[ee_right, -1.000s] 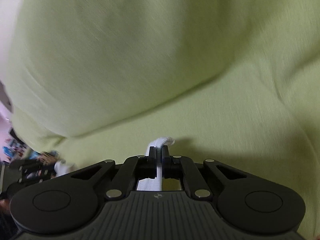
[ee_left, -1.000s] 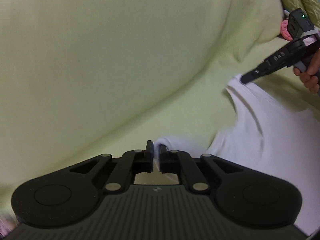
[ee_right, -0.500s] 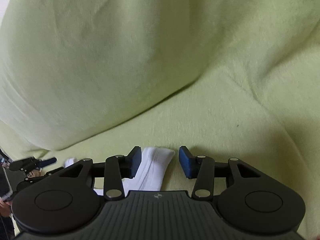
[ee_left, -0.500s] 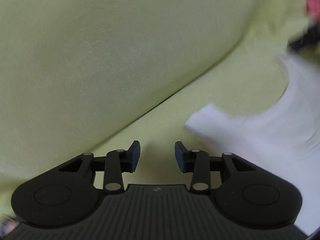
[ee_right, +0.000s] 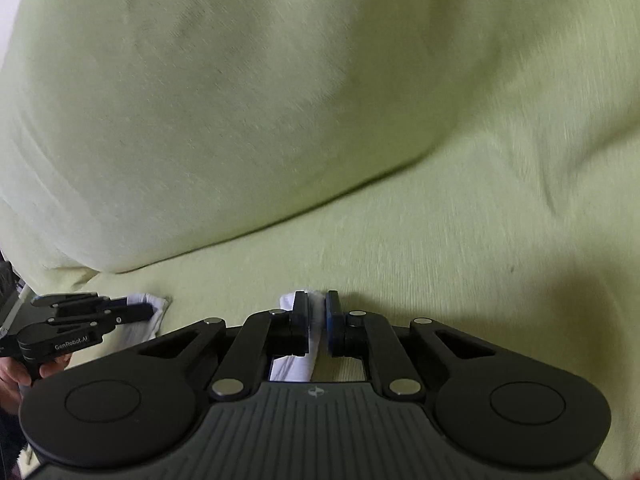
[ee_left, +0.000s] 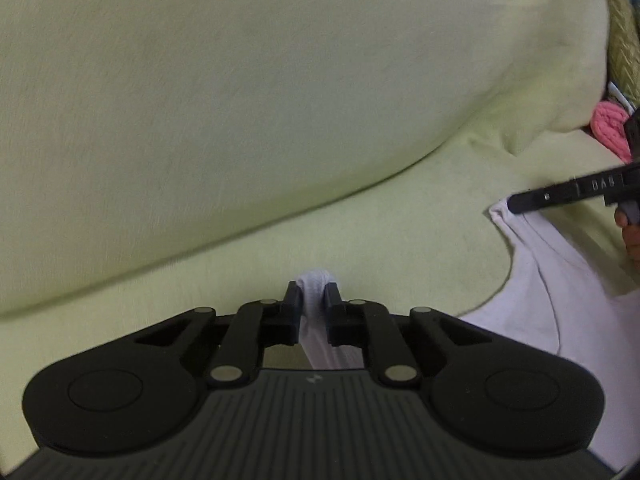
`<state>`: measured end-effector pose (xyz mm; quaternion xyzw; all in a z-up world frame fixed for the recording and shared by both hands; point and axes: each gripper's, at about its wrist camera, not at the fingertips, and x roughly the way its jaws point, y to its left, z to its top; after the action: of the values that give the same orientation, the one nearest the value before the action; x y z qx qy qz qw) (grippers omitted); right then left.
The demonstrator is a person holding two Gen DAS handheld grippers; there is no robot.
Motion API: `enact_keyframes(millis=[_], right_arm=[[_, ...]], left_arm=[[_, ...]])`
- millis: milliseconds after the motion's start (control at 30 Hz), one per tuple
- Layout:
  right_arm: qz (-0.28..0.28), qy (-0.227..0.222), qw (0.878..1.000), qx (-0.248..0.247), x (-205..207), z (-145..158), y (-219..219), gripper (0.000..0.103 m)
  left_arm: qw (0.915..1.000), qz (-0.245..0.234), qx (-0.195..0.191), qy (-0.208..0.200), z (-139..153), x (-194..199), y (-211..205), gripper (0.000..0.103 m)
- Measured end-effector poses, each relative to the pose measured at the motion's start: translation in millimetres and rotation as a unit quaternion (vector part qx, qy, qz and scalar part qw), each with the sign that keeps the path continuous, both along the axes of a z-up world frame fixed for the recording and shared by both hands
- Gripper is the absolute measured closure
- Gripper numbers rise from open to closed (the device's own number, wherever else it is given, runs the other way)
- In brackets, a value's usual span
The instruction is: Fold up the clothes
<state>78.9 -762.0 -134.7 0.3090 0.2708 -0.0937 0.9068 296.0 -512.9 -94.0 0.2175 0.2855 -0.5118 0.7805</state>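
Two grippers, both closed on one white garment (ee_left: 560, 304) spread over a pale green sofa cover (ee_left: 240, 120).

Left wrist view, left to right: back cushion (ee_left: 200, 80) fills the upper left, seat slopes below it. Centre bottom, left gripper (ee_left: 312, 300) pinches a bunched strap of the garment; cloth pokes up past the fingertips, jaws nearly together with only fabric between. Right of it, the garment lies flat on the seat, scooped edge curving up to a second strap. At that strap's tip, right gripper (ee_left: 516, 202) comes in from the right edge, its tip on the cloth. Fingers of a hand (ee_left: 630, 236) show behind it. Upper right: a pink knitted item (ee_left: 608, 128), an olive woven thing (ee_left: 622, 40) above it; what either is, cannot tell.

Right wrist view, left to right: far left, left gripper (ee_right: 140, 308) on a white strap end, a hand (ee_right: 24, 372) at its handle. Centre bottom, right gripper (ee_right: 316, 312), jaws narrowly apart, clamps a fold of white cloth standing between the pads. Green seat and cushion elsewhere; slightly blurred.
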Motion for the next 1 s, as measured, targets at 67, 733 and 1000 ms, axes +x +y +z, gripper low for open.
enact_keyframes(millis=[67,733,1000], right_arm=[[-0.008,-0.001,1.000,-0.013,0.7,-0.4,0.9,0.088],[-0.088,-0.019,0.987,0.132,-194.6,-7.7,66.6,0.051],[-0.093,-0.044,0.978,0.179,-192.3,-24.8,68.7,0.064]], left_arm=[[0.9995,0.015,0.008,-0.027,-5.0,0.7,-4.0,0.089],[0.9492,0.203,-0.066,0.231,-3.8,-41.9,183.8,0.068],[0.9113,0.207,-0.142,0.326,-13.8,-33.8,194.9,0.063]])
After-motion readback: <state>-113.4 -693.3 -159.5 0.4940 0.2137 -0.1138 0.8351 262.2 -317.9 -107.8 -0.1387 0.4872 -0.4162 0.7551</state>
